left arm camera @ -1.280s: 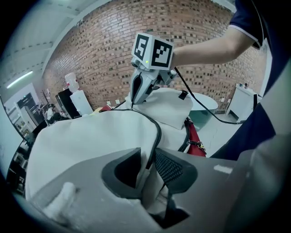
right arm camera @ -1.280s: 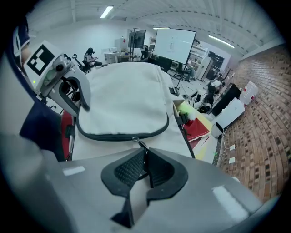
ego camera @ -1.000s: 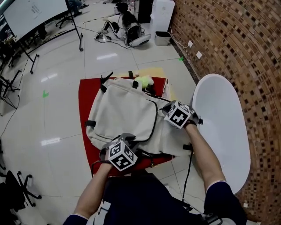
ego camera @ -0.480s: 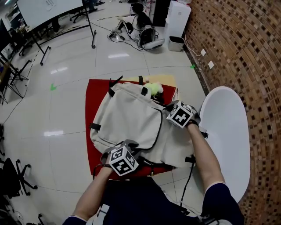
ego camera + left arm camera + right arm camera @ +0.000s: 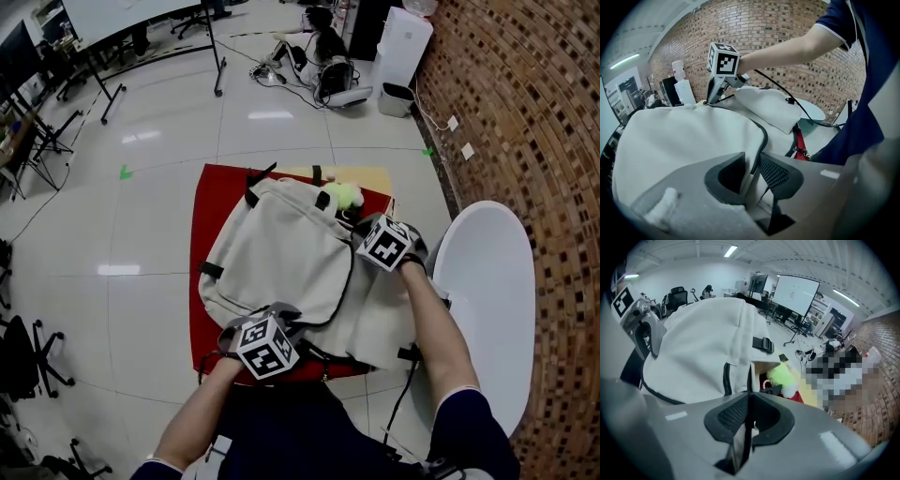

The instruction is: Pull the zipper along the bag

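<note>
- Bag [image 5: 281, 253]: cream backpack, lying flat on the red worktop [image 5: 217, 202]; its black zipper [image 5: 343, 281] curves down the right side of the front panel.
- Left hand-held gripper [image 5: 751, 168]: at the bag's near edge, and I see its jaws closed on a fold of the fabric and piping.
- Right hand-held gripper [image 5: 749, 411]: at the far right corner of the bag, jaws narrow and pinching the thin zipper pull.
- Yellow-green soft toy [image 5: 780, 376]: just beside the bag's top.

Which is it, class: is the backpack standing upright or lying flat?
Lying flat. The head view shows the backpack spread across the red mat, with its front pocket facing up.
</note>
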### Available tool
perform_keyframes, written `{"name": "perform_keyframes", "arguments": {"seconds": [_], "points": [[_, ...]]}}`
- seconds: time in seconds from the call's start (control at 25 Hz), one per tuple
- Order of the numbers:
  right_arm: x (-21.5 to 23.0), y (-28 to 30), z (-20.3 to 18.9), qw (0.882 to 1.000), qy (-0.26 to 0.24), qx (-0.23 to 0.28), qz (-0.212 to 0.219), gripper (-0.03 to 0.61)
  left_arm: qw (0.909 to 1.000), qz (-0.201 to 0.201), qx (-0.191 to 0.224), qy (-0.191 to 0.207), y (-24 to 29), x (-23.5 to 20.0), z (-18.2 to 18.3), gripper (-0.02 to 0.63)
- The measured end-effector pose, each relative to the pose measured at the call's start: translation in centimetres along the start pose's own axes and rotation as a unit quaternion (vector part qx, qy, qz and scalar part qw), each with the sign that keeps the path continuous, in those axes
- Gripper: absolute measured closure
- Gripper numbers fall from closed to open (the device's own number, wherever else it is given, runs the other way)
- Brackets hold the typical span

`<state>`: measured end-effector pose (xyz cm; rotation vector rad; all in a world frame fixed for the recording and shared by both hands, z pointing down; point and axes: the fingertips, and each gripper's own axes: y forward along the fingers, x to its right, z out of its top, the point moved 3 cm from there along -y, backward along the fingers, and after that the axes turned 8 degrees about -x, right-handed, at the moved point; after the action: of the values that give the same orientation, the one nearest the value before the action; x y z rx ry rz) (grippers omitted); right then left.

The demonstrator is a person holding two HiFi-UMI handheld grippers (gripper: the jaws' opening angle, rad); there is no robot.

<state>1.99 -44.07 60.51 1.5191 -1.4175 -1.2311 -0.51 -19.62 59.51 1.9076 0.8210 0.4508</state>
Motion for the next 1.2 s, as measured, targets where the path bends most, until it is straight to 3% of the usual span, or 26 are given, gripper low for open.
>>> {"name": "perform_keyframes", "arguments": {"seconds": [0.24, 0.44, 0.68, 0.84, 0.96, 1.2], "points": [[0.1, 0.0, 1.3, 1.0, -0.003, 0.017, 0.023, 0.546, 1.0, 0.0, -0.004, 0.002, 0.1, 0.1, -0.2, 0.512], [-0.2, 0.4, 3.7, 0.999, -0.02, 0.031, 0.024, 0.548, 1.0, -0.009, -0.001, -0.002, 0.2, 0.0, -0.1, 0.514], [-0.4, 0.4, 5.0, 0.998, -0.004, 0.051, 0.025, 0.548, 1.0, -0.009, 0.001, -0.003, 0.4, 0.0, -0.1, 0.514], [-1.6, -0.1, 7.4, 0.996, -0.018, 0.085, 0.023, 0.548, 1.0, -0.004, 0.001, -0.001, 0.4, 0.0, -0.3, 0.514], [-2.3, 0.3, 8.0, 0.997, -0.033, 0.074, 0.019, 0.548, 1.0, -0.002, 0.003, 0.0, 0.4, 0.2, -0.1, 0.514], [-1.5, 0.1, 7.3, 0.996, 0.008, 0.091, 0.009, 0.535, 0.9999, -0.002, 0.013, -0.005, -0.3, -0.1, 0.1, 0.506]]}}
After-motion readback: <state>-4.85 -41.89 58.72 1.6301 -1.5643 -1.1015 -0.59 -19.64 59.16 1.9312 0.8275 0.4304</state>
